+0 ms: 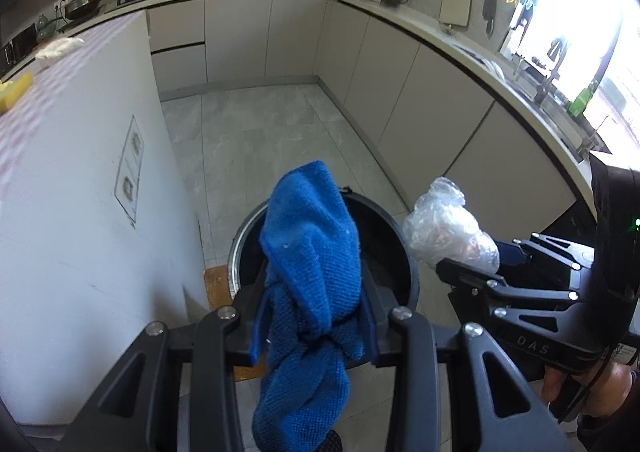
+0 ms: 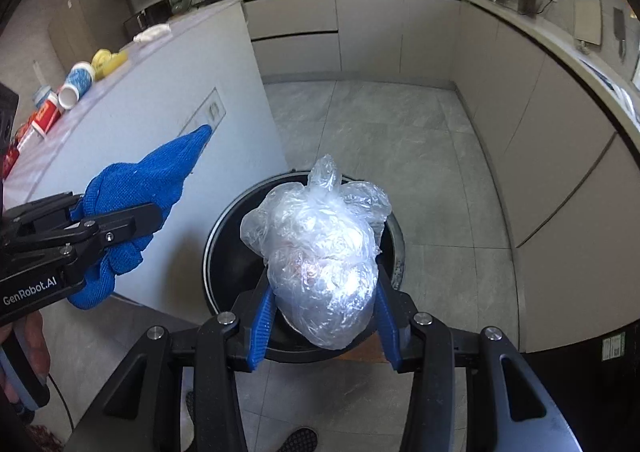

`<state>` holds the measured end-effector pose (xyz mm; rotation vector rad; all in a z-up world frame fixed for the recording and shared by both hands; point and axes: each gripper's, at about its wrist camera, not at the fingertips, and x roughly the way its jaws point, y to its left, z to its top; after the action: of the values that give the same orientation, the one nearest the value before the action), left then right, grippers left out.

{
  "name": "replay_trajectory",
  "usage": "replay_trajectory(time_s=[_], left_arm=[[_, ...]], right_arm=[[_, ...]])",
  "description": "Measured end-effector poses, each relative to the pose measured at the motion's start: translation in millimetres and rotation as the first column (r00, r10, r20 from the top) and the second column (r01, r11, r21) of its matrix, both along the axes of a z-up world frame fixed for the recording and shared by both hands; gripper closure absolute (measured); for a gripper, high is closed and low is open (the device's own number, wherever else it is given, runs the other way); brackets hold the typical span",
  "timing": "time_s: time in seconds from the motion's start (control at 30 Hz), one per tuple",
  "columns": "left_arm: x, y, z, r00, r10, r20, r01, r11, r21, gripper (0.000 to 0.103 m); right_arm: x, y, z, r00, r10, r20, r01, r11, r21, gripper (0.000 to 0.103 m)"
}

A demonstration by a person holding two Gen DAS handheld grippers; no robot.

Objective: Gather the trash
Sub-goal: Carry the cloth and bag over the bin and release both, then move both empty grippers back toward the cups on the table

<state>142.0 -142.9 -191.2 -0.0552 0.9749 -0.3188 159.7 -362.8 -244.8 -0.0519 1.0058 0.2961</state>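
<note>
I have both pieces over the black trash bin (image 2: 224, 252), neither dropped yet: my left gripper (image 1: 312, 316) has its jaws pinching the blue cloth (image 1: 312, 252), my right gripper (image 2: 324, 312) clamps the crumpled plastic bag (image 2: 320, 252). More litter (cups, wrappers) waits on the desk (image 2: 160, 92).

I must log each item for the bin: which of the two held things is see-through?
The crumpled plastic bag, clamped by the right gripper, is transparent. The blue cloth in the left gripper is opaque knit.
</note>
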Motion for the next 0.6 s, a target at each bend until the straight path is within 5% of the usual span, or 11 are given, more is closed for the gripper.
replay_trajectory(time_s=[0.13, 0.2, 0.23, 0.27, 0.33, 0.6], left_arm=[[8.1, -9.7, -17.3, 0.999, 0.005, -0.033, -0.005, 1.000, 0.001, 0.063], [13.8, -14.2, -27.1, 0.999, 0.019, -0.032, -0.019, 1.000, 0.006, 0.048], [16.1, -13.1, -28.7, 0.999, 0.038, -0.022, -0.038, 0.999, 0.022, 0.036], [18.5, -12.8, -30.5, 0.998, 0.062, -0.013, -0.061, 0.997, 0.045, 0.020], [21.8, -9.3, -28.8, 0.996, 0.093, -0.002, -0.093, 0.994, 0.050, 0.018], [10.7, -7.5, 1.0, 0.986, 0.134, 0.095, -0.144, 0.984, 0.101, 0.005]], right_arm=[[16.0, 2.8, -31.7, 0.997, 0.070, -0.037, -0.071, 0.997, -0.020, 0.055], [24.4, 6.9, -43.0, 0.993, 0.111, -0.036, -0.112, 0.993, -0.031, 0.054], [27.6, 8.0, -49.2, 0.991, 0.130, -0.016, -0.131, 0.990, -0.049, 0.045], [31.7, 8.0, -58.1, 0.991, 0.135, 0.002, -0.134, 0.987, -0.090, 0.019], [38.6, 5.8, -73.2, 0.992, 0.126, -0.022, -0.127, 0.984, -0.124, 0.002], [50.3, -18.9, -67.6, 0.999, 0.008, -0.033, -0.011, 0.996, -0.091, 0.000]])
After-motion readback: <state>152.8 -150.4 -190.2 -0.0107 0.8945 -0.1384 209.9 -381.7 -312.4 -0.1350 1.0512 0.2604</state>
